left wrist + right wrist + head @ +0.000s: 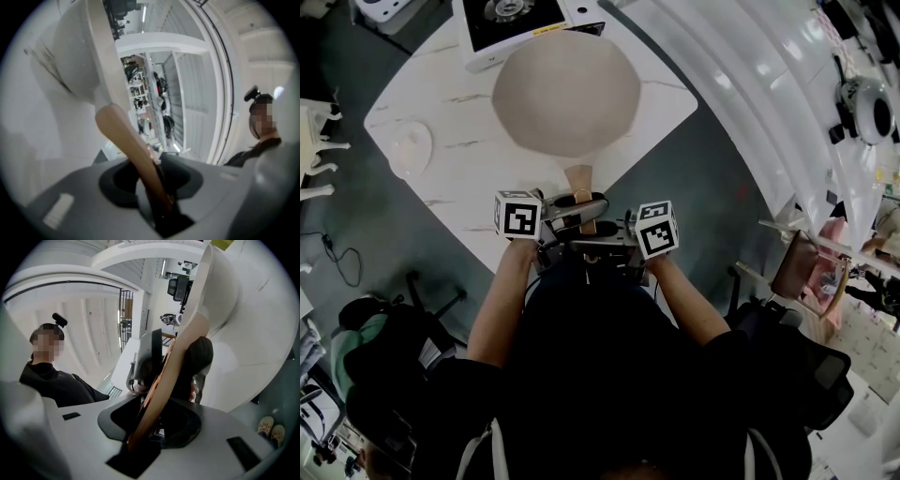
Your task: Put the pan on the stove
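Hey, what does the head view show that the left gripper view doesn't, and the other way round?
Only the head view: the stove at the table's far edge, and the right tool gripping the handle too. Only the left gripper view: a person in dark clothes at the right, and shelving behind the pan. Both: the beige pan and its wooden handle, clamped in the left tool.

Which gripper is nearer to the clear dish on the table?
Left. Both grip the pan handle; in the head view the left gripper is below and right of the clear dish, the right gripper beyond it.
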`<control>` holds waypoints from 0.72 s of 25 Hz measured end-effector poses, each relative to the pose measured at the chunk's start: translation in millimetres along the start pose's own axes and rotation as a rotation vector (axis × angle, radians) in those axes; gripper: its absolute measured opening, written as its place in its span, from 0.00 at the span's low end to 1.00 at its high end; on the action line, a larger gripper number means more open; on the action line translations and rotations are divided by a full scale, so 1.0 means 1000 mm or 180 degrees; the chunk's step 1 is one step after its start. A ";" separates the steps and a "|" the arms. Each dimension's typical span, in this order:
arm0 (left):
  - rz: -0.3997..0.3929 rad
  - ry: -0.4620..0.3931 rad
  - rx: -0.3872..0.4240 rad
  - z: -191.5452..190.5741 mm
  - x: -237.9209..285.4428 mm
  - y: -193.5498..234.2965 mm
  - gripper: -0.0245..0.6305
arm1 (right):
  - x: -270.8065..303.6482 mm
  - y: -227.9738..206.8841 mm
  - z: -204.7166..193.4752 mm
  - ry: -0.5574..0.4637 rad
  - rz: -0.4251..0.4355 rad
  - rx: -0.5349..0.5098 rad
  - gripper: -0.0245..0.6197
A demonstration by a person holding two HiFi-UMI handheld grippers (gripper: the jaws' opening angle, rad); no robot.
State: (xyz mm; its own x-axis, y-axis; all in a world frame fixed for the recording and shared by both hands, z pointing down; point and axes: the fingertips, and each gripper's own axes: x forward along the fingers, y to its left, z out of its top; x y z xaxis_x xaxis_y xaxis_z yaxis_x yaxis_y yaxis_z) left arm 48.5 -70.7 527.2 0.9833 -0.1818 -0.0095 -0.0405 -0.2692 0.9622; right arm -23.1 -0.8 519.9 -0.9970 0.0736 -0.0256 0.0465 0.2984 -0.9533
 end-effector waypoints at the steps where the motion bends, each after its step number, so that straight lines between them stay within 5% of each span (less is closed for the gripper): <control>1: -0.0004 -0.0028 0.0001 0.001 0.000 -0.001 0.24 | 0.000 0.002 0.001 0.0001 0.0012 0.0007 0.23; 18: -0.0066 -0.0218 0.0262 0.003 -0.001 -0.043 0.24 | 0.000 0.039 0.000 0.0109 0.0021 -0.0345 0.24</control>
State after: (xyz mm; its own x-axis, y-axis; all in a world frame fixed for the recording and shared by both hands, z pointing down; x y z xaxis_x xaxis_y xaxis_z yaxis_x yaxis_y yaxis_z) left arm 48.6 -62.0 484.7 0.9697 -0.2391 -0.0504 -0.0376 -0.3497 0.9361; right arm -21.1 11.0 482.5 -0.9940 0.1078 -0.0196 0.0613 0.3988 -0.9150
